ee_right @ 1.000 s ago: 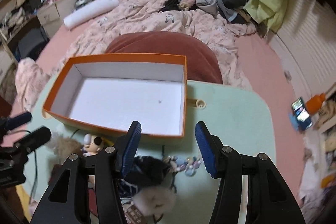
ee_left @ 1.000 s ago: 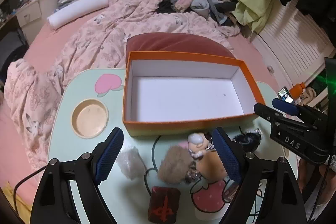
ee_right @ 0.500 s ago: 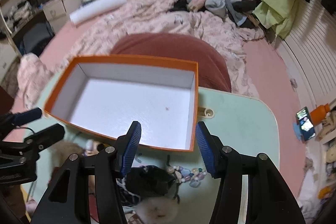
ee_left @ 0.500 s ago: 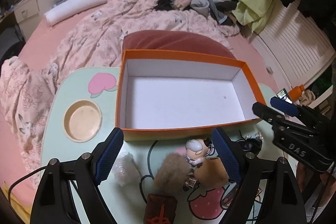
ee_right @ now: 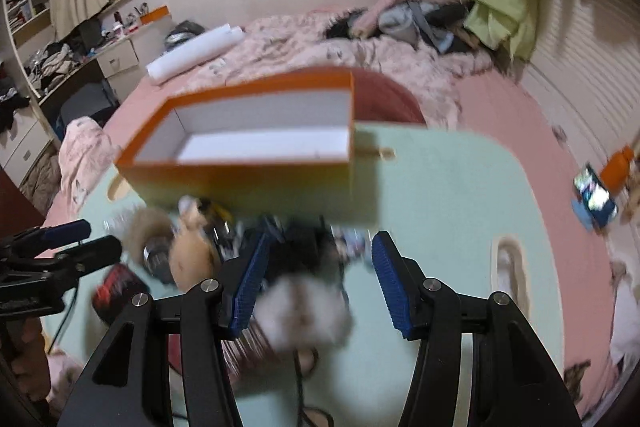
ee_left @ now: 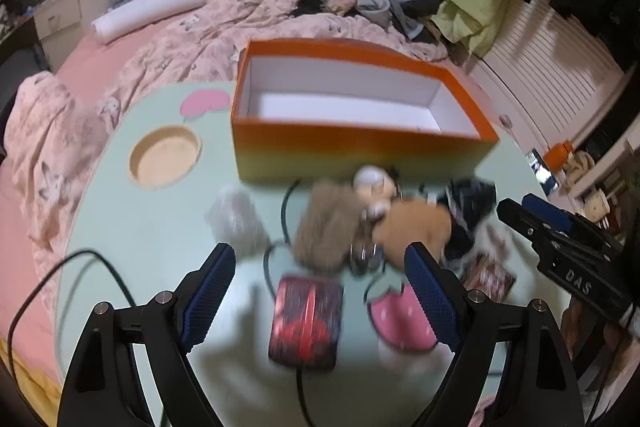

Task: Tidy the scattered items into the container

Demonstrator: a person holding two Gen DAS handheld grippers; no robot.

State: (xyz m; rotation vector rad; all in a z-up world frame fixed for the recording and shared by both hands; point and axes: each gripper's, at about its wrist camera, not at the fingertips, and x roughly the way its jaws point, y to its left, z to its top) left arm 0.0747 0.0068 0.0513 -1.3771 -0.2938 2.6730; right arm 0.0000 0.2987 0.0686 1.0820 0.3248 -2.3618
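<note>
An empty orange box [ee_left: 360,143] with a white inside stands on the mint table [ee_left: 160,227]; it shows in the right wrist view too [ee_right: 248,167]. In front of it lie a brown fur ball [ee_left: 328,223], a small doll [ee_left: 372,183], a tan plush [ee_left: 416,227], a black item [ee_left: 468,203], a clear wrapped lump [ee_left: 236,219] and a dark red box [ee_left: 308,319]. My left gripper [ee_left: 320,291] is open above the red box. My right gripper [ee_right: 316,283] is open over a white fluffy ball [ee_right: 304,315] and black item [ee_right: 300,247].
A round wooden cup recess [ee_left: 164,157] sits left of the box. A black cable [ee_left: 280,211] runs across the table. A bed with pink bedding [ee_left: 200,31] lies behind. A phone [ee_right: 594,193] and an orange bottle [ee_right: 618,165] lie on the floor at right.
Both grippers have dropped lower and pulled back toward the scattered items; the box now shows more from the side. Both views are motion-blurred. Jaws stayed open.
</note>
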